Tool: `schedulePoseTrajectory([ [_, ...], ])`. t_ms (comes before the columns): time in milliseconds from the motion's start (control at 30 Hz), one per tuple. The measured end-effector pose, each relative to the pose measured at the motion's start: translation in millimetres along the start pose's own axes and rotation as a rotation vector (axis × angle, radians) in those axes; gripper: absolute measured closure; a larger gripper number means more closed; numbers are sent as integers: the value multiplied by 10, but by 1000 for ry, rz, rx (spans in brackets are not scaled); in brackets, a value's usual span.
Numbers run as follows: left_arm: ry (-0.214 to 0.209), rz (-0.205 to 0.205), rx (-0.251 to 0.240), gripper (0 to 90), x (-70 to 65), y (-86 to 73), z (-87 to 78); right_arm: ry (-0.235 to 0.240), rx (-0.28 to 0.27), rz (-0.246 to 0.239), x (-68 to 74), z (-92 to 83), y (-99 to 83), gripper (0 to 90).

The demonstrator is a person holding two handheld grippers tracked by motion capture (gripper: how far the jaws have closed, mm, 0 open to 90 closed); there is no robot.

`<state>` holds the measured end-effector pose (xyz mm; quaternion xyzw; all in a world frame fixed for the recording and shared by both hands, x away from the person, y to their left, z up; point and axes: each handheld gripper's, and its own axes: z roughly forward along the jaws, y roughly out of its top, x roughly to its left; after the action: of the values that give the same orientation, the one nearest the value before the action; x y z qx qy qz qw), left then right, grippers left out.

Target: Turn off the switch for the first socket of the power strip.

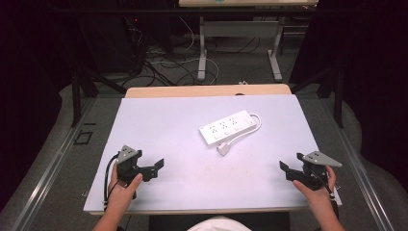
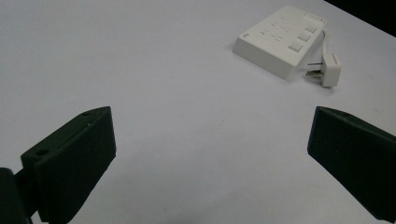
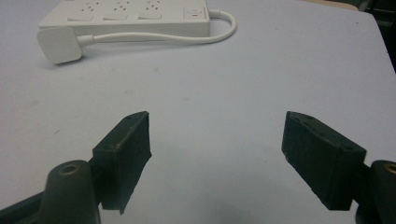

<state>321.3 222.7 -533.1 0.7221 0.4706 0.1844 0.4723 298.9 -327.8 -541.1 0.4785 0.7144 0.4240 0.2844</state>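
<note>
The long white plastic power strip (image 1: pixel 227 127) lies in the middle of the white desk (image 1: pixel 159 125), its plug (image 1: pixel 223 148) beside it. Both hand-held grippers, left (image 1: pixel 159 164) and right (image 1: pixel 284 168), are released, holding nothing. A careless grab could snag the cord and drag the strip.

We see our left gripper (image 2: pixel 210 154) low over the white table (image 2: pixel 163 70), its two black jaws standing wide apart with nothing but bare surface between them. Well ahead, toward the table's far edge, lies a white power strip (image 2: pixel 280 39), flat, with its sockets and switches facing up. Its white cord (image 2: pixel 327 39) curls off the far end, and the plug (image 2: pixel 328 69) rests just beside the strip, prongs pointing toward it.
</note>
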Motion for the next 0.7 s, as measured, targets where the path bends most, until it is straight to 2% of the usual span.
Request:
schedulePoseTrajectory([
  [67, -10, 4, -1, 7, -3, 1, -14, 6, 4, -20, -5, 9, 9, 229],
  [133, -18, 6, -14, 7, -13, 5, -21, 11, 6, -10, 11, 26, 9, 240],
  [233, -13, 22, -20, 8, -31, 3, -39, 24, -2, -28, 51, 27, 44, 288],
  [333, -9, 20, -33, 9, -48, 1, -48, 31, -2, -30, 98, 26, 93, 318],
  [400, -5, 17, -32, 11, -58, 0, -53, 38, 3, -20, 128, 29, 124, 332],
  [700, 5, 17, -30, 12, -44, 0, -64, 63, 21, -33, 188, 110, 289, 386],
])
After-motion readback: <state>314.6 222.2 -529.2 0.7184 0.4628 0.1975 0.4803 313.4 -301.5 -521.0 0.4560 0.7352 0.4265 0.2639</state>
